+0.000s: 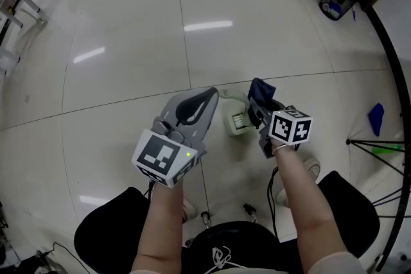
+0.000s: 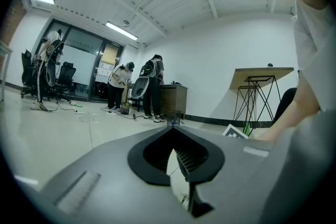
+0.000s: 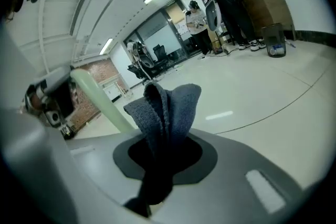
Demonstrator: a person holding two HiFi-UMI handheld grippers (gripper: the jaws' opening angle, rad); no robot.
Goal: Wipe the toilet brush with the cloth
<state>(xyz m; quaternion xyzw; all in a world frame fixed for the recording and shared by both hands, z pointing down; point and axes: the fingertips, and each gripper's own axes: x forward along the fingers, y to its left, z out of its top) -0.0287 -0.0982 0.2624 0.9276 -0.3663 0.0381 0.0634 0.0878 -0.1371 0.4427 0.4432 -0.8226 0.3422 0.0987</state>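
Our left gripper (image 1: 207, 99) hangs at the left of the scene, above the tiled floor (image 1: 128, 42), with its tip pointing to the far right. In the left gripper view its jaws stand a little apart. Only a pale sliver of floor shows in the gap, so it is holding nothing.

Just right of that tip is the toilet brush (image 1: 236, 120), pale green, low down between our two grippers. In the right gripper view its handle (image 3: 100, 105) slants up beside the cloth without touching it. We cannot tell whether the brush stands on the floor or is propped some other way.

We judge the brush to be light, stiff plastic with a smooth handle that may slip. It would tip easily if pushed from one side. The free left gripper should take the handle partway along and squeeze firmly, so the brush stays steady against the wiping.

On the right, our right gripper (image 1: 262, 111) is clenched on the cloth (image 1: 260, 90), a dark blue knitted piece bunched between the jaws and standing up past them. It looks soft and limp. It should fold round the handle, but it gives little push unless it is pressed close.
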